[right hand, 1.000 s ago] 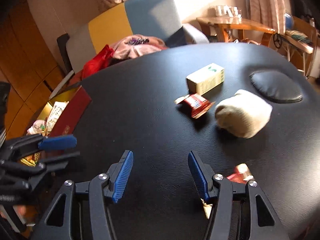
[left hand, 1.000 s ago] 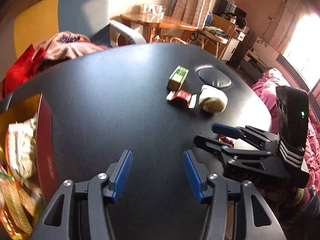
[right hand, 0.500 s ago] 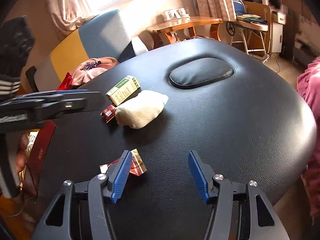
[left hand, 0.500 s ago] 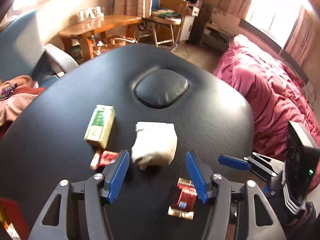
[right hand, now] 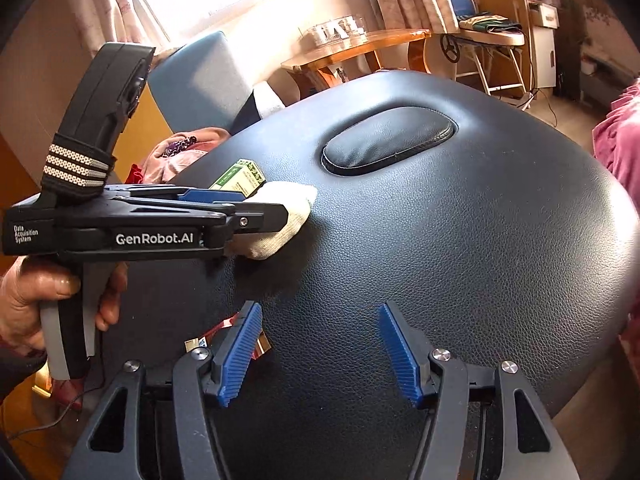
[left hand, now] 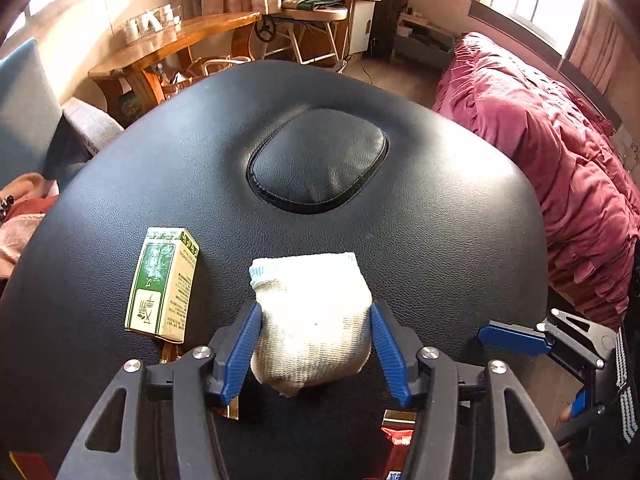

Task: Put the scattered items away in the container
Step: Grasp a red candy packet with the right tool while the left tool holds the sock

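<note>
A rolled cream sock (left hand: 312,316) lies on the black padded table (left hand: 440,216). My left gripper (left hand: 316,344) is open with its blue pads on either side of the sock, touching or nearly touching it. The sock also shows in the right wrist view (right hand: 280,220), partly behind the left gripper (right hand: 260,210). A green and cream box (left hand: 162,284) lies left of the sock. A red and gold packet (left hand: 396,428) lies under the left gripper's right finger. My right gripper (right hand: 320,350) is open and empty above the table, with a red packet (right hand: 224,340) by its left finger.
An oval black cushion (left hand: 318,162) is set into the table beyond the sock. A pink bedspread (left hand: 560,152) lies to the right. A blue and yellow chair (right hand: 200,84) with clothes stands behind the table. The container is out of view.
My left gripper has moved forward so that the sock now sits between its pads. My right gripper has swung right, and the packet now lies at its left finger.
</note>
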